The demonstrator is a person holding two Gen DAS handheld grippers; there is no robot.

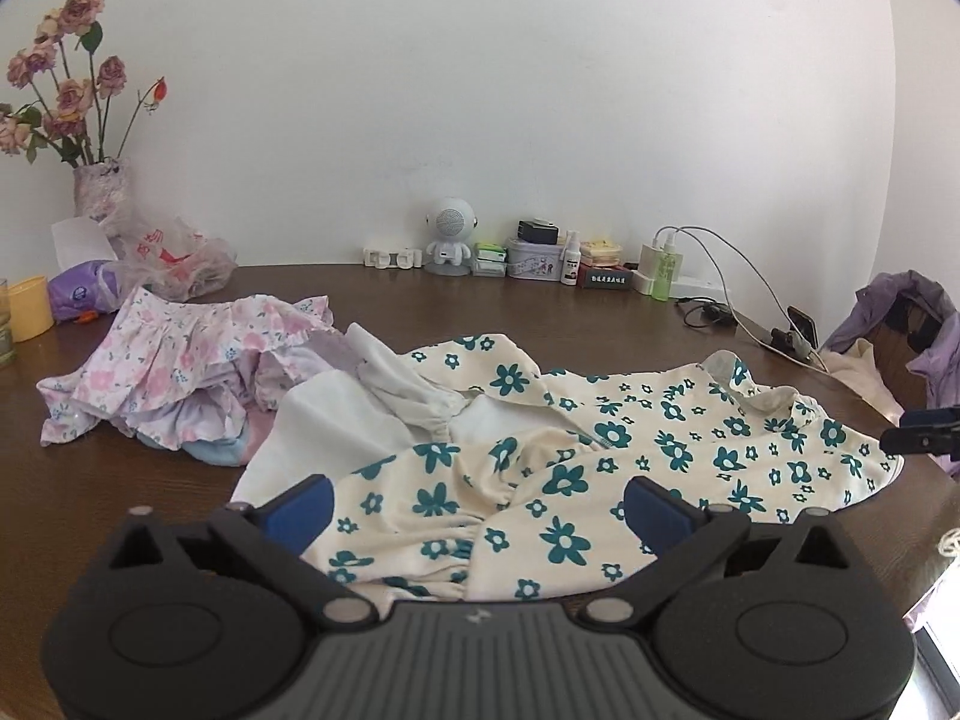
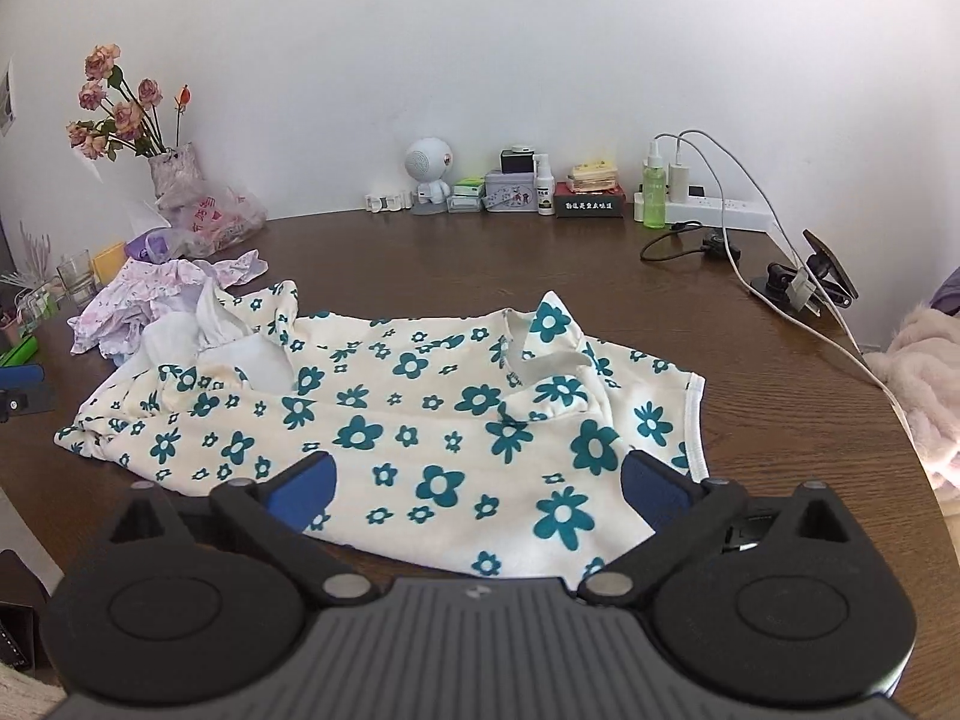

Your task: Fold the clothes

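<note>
A cream dress with teal flowers (image 1: 570, 450) lies crumpled across the brown table (image 1: 420, 306); it also shows in the right wrist view (image 2: 432, 414). Its white lining (image 1: 336, 420) is turned out at its left end. My left gripper (image 1: 477, 510) is open just above the dress's near left part, holding nothing. My right gripper (image 2: 477, 495) is open above the dress's near right hem, holding nothing. The right gripper's tip shows at the right edge of the left wrist view (image 1: 918, 432). A pink floral garment (image 1: 180, 360) lies heaped to the left, also visible in the right wrist view (image 2: 156, 294).
A vase of dried roses (image 1: 99, 186), a plastic bag (image 1: 174, 258) and a yellow cup (image 1: 30, 306) stand at the back left. A robot-shaped speaker (image 2: 429, 174), tins, bottles and a power strip (image 2: 720, 213) with cables line the wall. A phone holder (image 2: 810, 276) and fluffy pink fabric (image 2: 924, 372) are at the right.
</note>
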